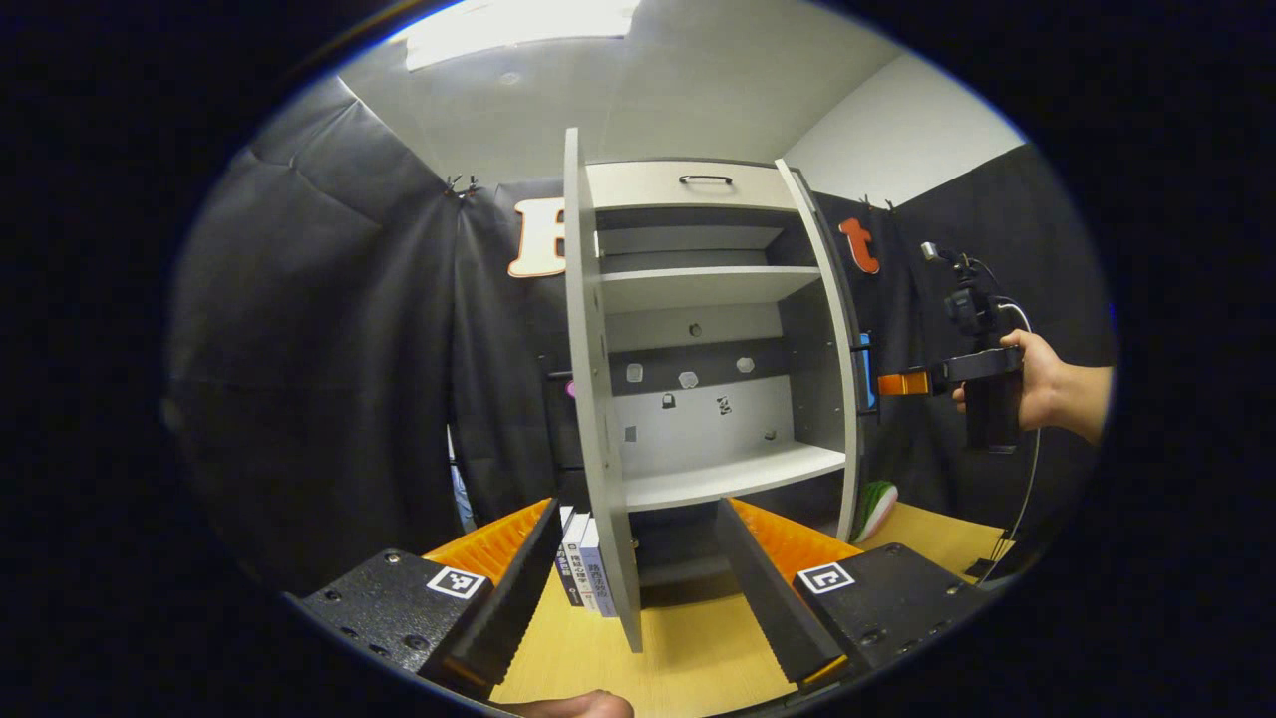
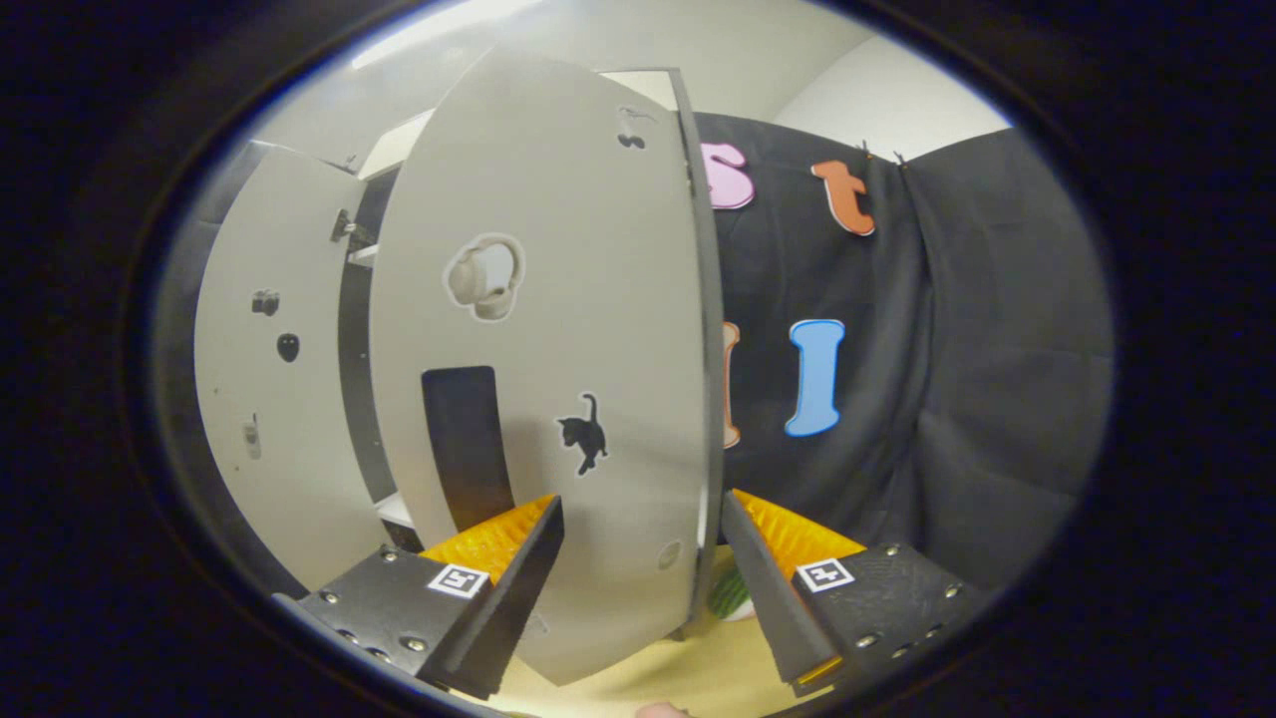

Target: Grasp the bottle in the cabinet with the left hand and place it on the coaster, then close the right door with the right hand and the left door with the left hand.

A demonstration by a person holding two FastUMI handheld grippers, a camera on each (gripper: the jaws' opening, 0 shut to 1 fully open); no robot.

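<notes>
Jaws astride right door point(image 2: 558, 399)

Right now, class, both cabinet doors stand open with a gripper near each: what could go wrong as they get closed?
1. The right gripper has its jaws open around the right door's free edge; a careless swing could catch the edge between them.
2. The left door stands edge-on between the left gripper's open jaws, with books close beside it; a sideways push might knock them.
3. Closing the left door first could leave the doors colliding.
</notes>
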